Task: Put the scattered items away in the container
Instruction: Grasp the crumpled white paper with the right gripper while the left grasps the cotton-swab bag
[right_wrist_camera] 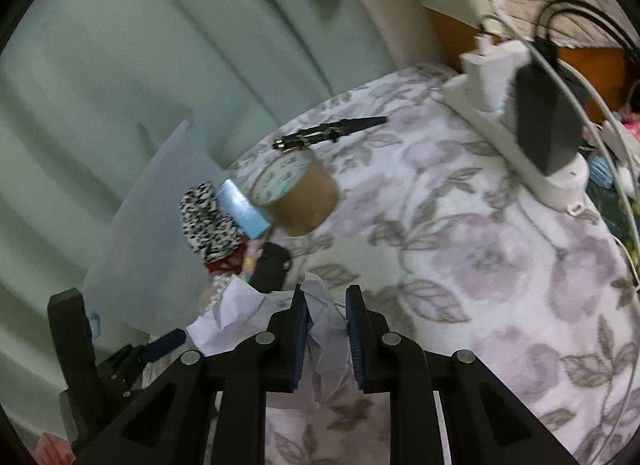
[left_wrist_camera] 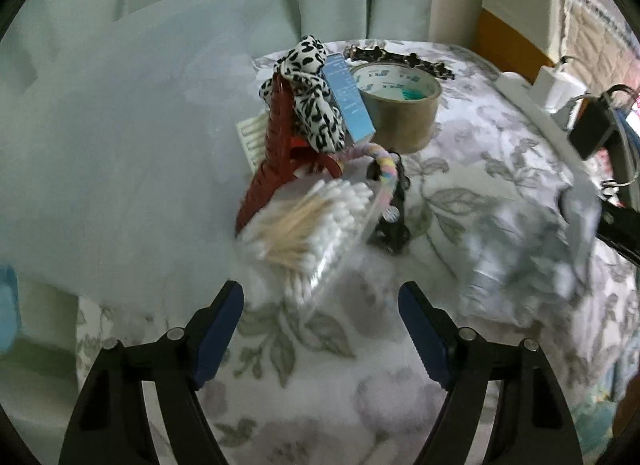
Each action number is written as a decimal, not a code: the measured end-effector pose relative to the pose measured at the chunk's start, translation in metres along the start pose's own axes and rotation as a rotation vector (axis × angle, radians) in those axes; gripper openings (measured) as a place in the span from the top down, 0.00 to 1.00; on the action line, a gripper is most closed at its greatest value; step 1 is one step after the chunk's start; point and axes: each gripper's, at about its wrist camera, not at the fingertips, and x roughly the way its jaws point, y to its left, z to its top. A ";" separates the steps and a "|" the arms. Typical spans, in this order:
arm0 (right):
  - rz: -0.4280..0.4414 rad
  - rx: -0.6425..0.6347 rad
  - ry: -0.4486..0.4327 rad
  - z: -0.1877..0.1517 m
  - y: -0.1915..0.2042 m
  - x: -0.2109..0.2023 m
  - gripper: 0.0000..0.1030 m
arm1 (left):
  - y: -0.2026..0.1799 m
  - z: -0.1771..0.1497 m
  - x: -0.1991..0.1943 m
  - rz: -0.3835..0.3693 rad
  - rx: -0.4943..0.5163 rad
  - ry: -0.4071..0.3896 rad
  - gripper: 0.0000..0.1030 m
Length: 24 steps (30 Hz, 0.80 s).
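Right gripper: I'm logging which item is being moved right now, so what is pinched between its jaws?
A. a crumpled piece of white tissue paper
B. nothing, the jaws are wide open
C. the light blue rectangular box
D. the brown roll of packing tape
A: in the right wrist view the right gripper has its jaws closed on the crumpled piece of white tissue paper, while the brown roll of packing tape lies apart on the floral cloth.

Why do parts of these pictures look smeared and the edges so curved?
Left wrist view: the crumpled paper is motion-blurred, while the tape roll stays fairly sharp. Right wrist view: the fisheye lens bends the bedspread and darkens the corners; the light is dim.
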 end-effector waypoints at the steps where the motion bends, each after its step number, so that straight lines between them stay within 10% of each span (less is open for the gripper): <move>1: 0.001 0.007 0.003 -0.001 -0.002 0.000 0.80 | -0.003 0.004 0.003 0.012 0.008 -0.006 0.22; 8: -0.008 0.024 0.016 -0.001 -0.006 0.000 0.75 | -0.007 0.017 0.021 0.065 0.033 -0.029 0.40; 12: 0.007 0.048 0.020 -0.001 -0.006 -0.001 0.43 | -0.004 0.021 0.021 0.067 0.025 -0.053 0.52; 24: 0.149 0.083 0.152 -0.016 0.002 0.021 0.08 | -0.005 0.025 0.013 0.066 0.006 -0.099 0.65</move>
